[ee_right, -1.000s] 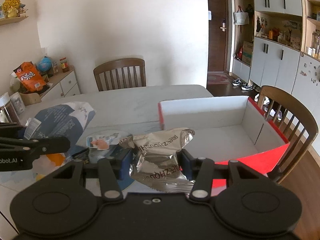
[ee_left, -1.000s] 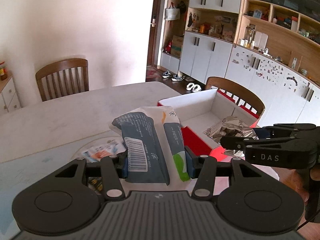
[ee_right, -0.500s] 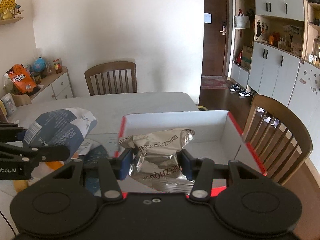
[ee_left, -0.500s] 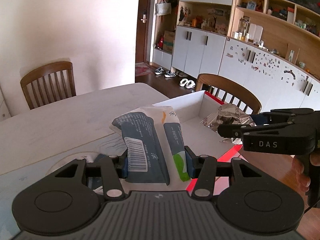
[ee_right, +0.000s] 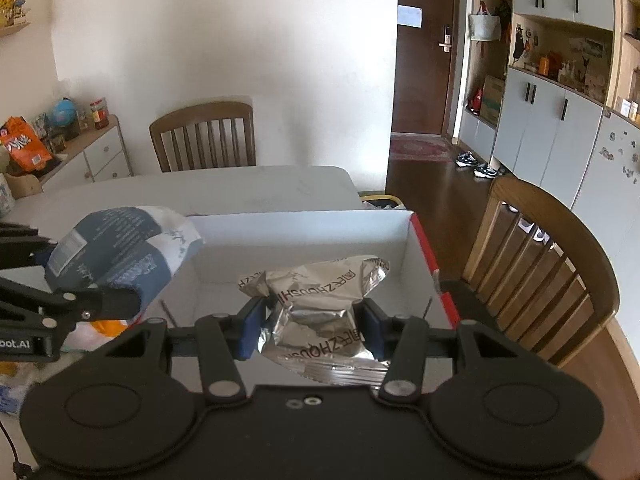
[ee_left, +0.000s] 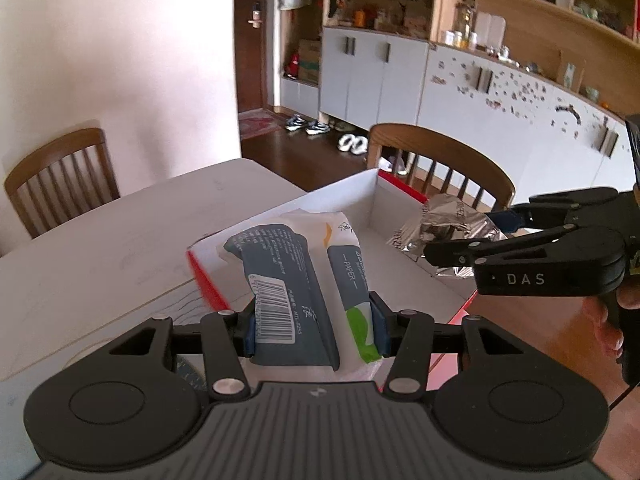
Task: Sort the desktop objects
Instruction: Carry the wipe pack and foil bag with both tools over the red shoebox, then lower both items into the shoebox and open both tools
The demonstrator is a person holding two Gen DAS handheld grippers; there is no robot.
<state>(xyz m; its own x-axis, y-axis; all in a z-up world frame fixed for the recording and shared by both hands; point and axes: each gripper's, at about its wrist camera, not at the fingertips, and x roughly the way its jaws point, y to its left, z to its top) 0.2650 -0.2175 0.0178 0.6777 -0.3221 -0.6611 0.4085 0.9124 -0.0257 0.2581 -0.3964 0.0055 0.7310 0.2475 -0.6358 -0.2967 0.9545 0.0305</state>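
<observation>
My left gripper (ee_left: 314,326) is shut on a blue-and-white tissue pack (ee_left: 296,280) and holds it over the left edge of the open red-and-white box (ee_left: 372,204). My right gripper (ee_right: 310,330) is shut on a silver foil snack bag (ee_right: 320,312) and holds it above the inside of the box (ee_right: 304,236). In the left wrist view the right gripper (ee_left: 472,248) and foil bag (ee_left: 444,220) hang over the box's right side. In the right wrist view the tissue pack (ee_right: 120,248) sits at the box's left corner.
The box stands on a pale table (ee_left: 120,232). Wooden chairs stand at the far side (ee_right: 204,136) and to the right (ee_right: 544,264). A sideboard (ee_right: 92,152) with snacks lies far left. Loose packets (ee_right: 16,380) lie at the left on the table.
Both grippers have moved right and forward with their loads, from beside the box to over it. The table items at the left have slid out of the left wrist view.
</observation>
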